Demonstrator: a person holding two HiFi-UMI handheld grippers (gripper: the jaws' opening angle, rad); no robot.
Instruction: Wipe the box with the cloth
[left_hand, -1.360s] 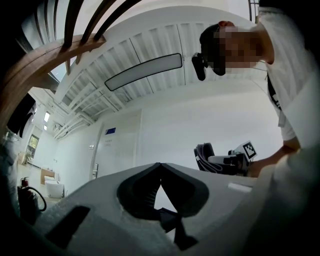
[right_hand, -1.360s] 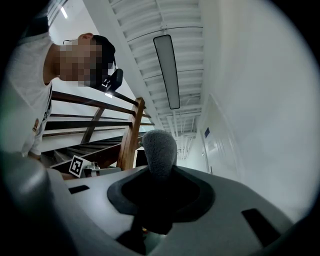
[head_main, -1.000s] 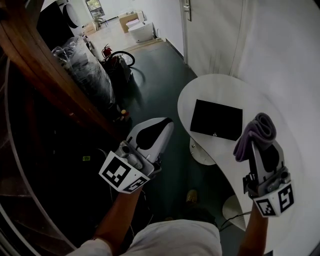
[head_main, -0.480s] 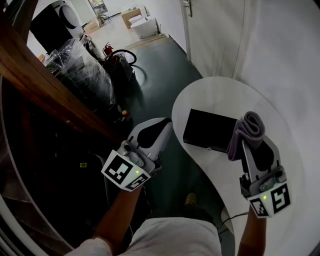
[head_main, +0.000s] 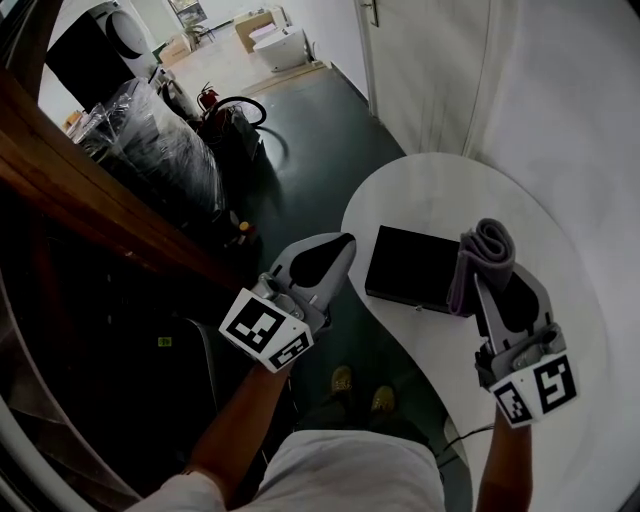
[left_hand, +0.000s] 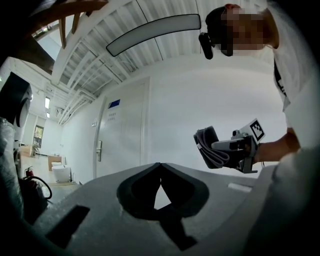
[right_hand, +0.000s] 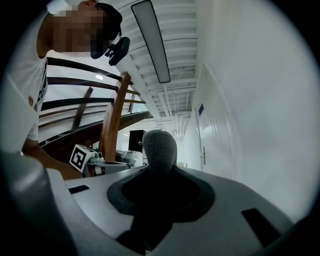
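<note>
A white table (head_main: 450, 190) with a curved edge is seen from above, set over a dark green floor (head_main: 310, 130). A flat black box (head_main: 405, 265) is laid on the table, close to its left edge.

The right gripper (head_main: 484, 268) is held over the table, just right of the box, and is pointed away from the person. Its jaws are clamped on a folded grey cloth (head_main: 487, 245), which stands up from the tips as a rounded roll. In the head view the cloth's lower fold is seen across the box's right edge; whether the two touch cannot be told. In the right gripper view the gap between the jaws is filled by the cloth.

The left gripper (head_main: 342, 243) is held off the table, over the floor, just left of the box. Its jaws are closed tip to tip and nothing is held between them.

A white door (head_main: 420, 70) is set in the wall behind the table. The upper left is crossed by a dark wooden rail (head_main: 90, 190). Beyond it, a plastic-wrapped bundle (head_main: 150, 140) and a red extinguisher (head_main: 209, 97) are seen on the floor.
</note>
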